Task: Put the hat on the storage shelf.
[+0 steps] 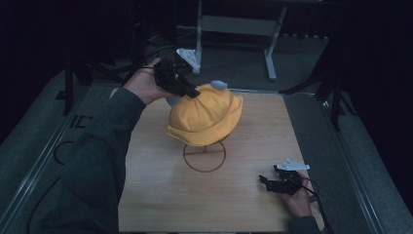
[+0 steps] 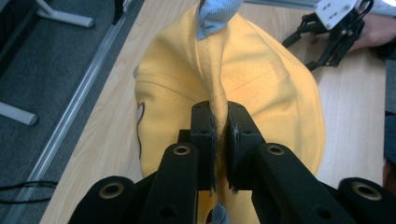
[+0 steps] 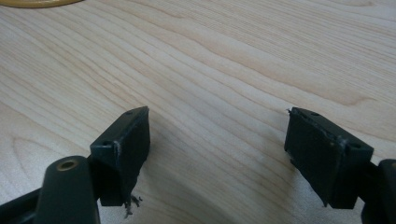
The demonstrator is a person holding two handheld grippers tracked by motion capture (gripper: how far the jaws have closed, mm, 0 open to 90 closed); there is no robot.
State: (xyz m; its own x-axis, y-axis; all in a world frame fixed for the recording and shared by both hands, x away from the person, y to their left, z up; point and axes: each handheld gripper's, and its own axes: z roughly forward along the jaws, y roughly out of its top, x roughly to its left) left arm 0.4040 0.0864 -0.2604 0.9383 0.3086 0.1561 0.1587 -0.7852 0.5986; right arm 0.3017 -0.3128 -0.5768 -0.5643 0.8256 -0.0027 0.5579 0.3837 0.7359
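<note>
hat: yellow hat [image 1: 207,117] sits on a wire stand [image 1: 204,156], mid counter [image 1: 160,195], toward the far side. light blue piece [image 1: 218,84] pokes out at the crown.
l gripper: your left gripper [image 2: 219,135] is at the hat's far-left top, jaws pressed together on a pinched ridge of crown fabric.
r gripper: your right gripper [image 3: 217,149] rests low at the near-right of the counter, jaws spread wide, nothing between them, well apart from the hat.
step, my guess: lifting or adjusting the hat on the stand.
how to do it well: pull straight up, slow, so the brim clears the stand w/o tipping it. pinch is thin fabric, may slip; regrip deeper if it creeps. bring the r gripper in to steady the ring base.
containers: none seen. hat hides the stand's top, so can't tell what's under it.
</note>
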